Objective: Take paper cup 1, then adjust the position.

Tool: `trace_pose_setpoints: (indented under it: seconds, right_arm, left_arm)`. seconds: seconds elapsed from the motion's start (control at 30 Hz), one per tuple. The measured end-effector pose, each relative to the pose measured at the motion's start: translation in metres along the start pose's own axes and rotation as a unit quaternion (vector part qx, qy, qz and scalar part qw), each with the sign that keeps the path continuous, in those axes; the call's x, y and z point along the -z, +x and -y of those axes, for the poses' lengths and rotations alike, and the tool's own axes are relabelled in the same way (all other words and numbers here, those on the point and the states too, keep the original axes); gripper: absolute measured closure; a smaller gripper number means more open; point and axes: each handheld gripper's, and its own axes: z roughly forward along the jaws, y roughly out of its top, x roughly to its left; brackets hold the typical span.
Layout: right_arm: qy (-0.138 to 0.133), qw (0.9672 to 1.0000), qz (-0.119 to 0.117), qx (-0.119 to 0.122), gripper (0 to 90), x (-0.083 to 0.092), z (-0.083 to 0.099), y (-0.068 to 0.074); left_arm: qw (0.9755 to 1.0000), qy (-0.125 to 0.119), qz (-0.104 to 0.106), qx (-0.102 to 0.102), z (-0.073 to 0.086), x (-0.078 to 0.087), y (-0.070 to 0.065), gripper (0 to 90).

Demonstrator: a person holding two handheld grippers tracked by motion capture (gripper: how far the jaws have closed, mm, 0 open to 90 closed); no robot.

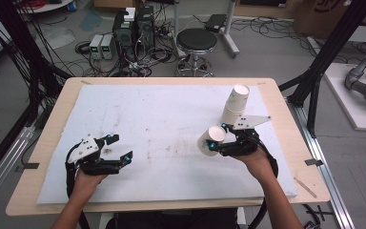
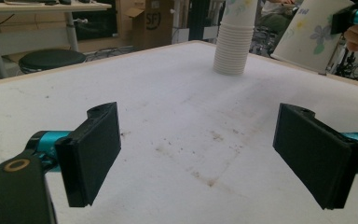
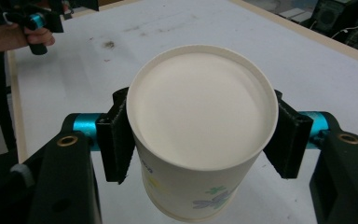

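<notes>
Right gripper (image 1: pixel 218 140) clamped on a single paper cup (image 1: pixel 210 140), pads pressed against both sides of its wall, base end toward the camera in the right gripper view (image 3: pixel 200 126). Cup held tilted above the white mat (image 1: pixel 147 138), just in front of the stack of paper cups (image 1: pixel 234 106) and apart from it. Left gripper (image 1: pixel 122 149) idle well to the left of the stack, jaws wide apart with nothing between them, hovering low over the mat.

Likely risks: thin paper wall buckling under too firm a squeeze; cup slipping out if the grip loosens, since the taper narrows toward the base; cup toppling if set down on its edge at this tilt; stack knocked over by a careless swing of the hand beside it.

Floral print on the cup (image 2: pixel 307 35) and the ribbed rims of the stack (image 2: pixel 233 46) plain in the left gripper view, lost in the high view. Pad contact on the cup plain in the right gripper view.
</notes>
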Motion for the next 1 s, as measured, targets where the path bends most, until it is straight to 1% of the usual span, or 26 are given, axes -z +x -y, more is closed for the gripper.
trace_pose_setpoints:
  seconds: [0.1,0.13,0.2,0.27,0.3,0.33,0.43,0.5,0.53,0.6,0.67,0.7,0.73,0.8,0.83,0.87,0.9,0.93,0.97,1.0]
  right_arm:
    - [0.002,0.9999,-0.005,0.010,35.4,-0.003,0.000,0.005]
    - [0.001,0.9999,-0.007,0.014,35.3,-0.004,0.000,0.006]
    - [0.003,0.9998,-0.009,0.019,35.3,-0.005,0.000,0.009]
    - [0.003,0.9997,-0.012,0.022,35.3,-0.006,0.000,0.010]
    - [0.000,0.9996,-0.014,0.026,35.3,-0.007,0.000,0.012]
    - [-0.001,0.9995,-0.015,0.027,35.2,-0.008,0.001,0.013]
    - [-0.001,0.9993,-0.023,0.028,35.1,-0.011,0.002,0.016]
    - [-0.001,0.9993,-0.023,0.029,35.1,-0.012,0.002,0.016]
    - [-0.002,0.9992,-0.026,0.031,35.1,-0.013,0.002,0.017]
    - [-0.004,0.9991,-0.028,0.031,35.1,-0.014,0.002,0.018]
    - [-0.006,0.9990,-0.033,0.032,35.1,-0.015,0.002,0.020]
    - [-0.006,0.9990,-0.033,0.032,35.1,-0.015,0.002,0.020]
    - [-0.007,0.9987,-0.036,0.036,35.1,-0.017,0.002,0.021]
    - [-0.009,0.9985,-0.037,0.038,35.1,-0.018,0.003,0.022]
    - [-0.015,0.9984,-0.039,0.038,35.1,-0.018,0.003,0.022]
    - [-0.015,0.9983,-0.042,0.037,35.1,-0.018,0.003,0.022]
    - [-0.013,0.9982,-0.044,0.038,35.1,-0.019,0.003,0.023]
    - [-0.013,0.9981,-0.047,0.039,35.1,-0.019,0.003,0.023]
    - [-0.014,0.9979,-0.050,0.039,35.1,-0.019,0.003,0.024]
    - [-0.017,0.9975,-0.055,0.041,35.1,-0.020,0.002,0.024]
  left_arm:
    - [1.0000,-0.003,0.001,-0.003,-0.001,-0.003,-0.001,15.0]
    - [1.0000,-0.003,0.007,-0.003,-0.002,-0.006,-0.002,15.0]
    - [0.9999,-0.001,0.010,-0.005,-0.002,-0.007,-0.002,15.0]
    - [0.9997,0.002,0.023,-0.006,-0.003,-0.012,-0.003,15.0]
    - [0.9996,0.003,0.027,-0.006,-0.003,-0.013,-0.004,15.0]
    - [0.9995,0.005,0.031,-0.010,-0.003,-0.014,-0.006,15.0]
    - [0.9992,0.007,0.037,-0.012,-0.003,-0.016,-0.008,15.0]
    - [0.9991,0.007,0.040,-0.012,-0.003,-0.016,-0.008,15.0]
    - [0.9989,0.005,0.045,-0.009,-0.003,-0.016,-0.008,15.0]
    - [0.9989,0.005,0.046,-0.011,-0.003,-0.016,-0.008,15.1]
    - [0.9984,0.005,0.040,-0.041,-0.004,-0.017,-0.009,15.1]
    - [0.9984,0.005,0.040,-0.041,-0.004,-0.017,-0.009,15.1]
    - [0.9975,0.005,0.040,-0.058,-0.006,-0.018,-0.010,15.4]
    - [0.9975,0.005,0.043,-0.056,-0.006,-0.019,-0.011,15.4]
    - [0.9975,0.012,0.052,-0.046,-0.007,-0.021,-0.013,15.4]
    - [0.9975,0.012,0.052,-0.046,-0.007,-0.021,-0.013,15.3]
    - [0.9969,0.019,0.068,-0.035,-0.009,-0.023,-0.015,14.9]
    - [0.9969,0.019,0.068,-0.035,-0.009,-0.023,-0.015,14.9]
    - [0.9958,0.024,0.081,-0.035,-0.010,-0.027,-0.019,14.9]
    - [0.9958,0.024,0.081,-0.035,-0.010,-0.027,-0.019,14.9]
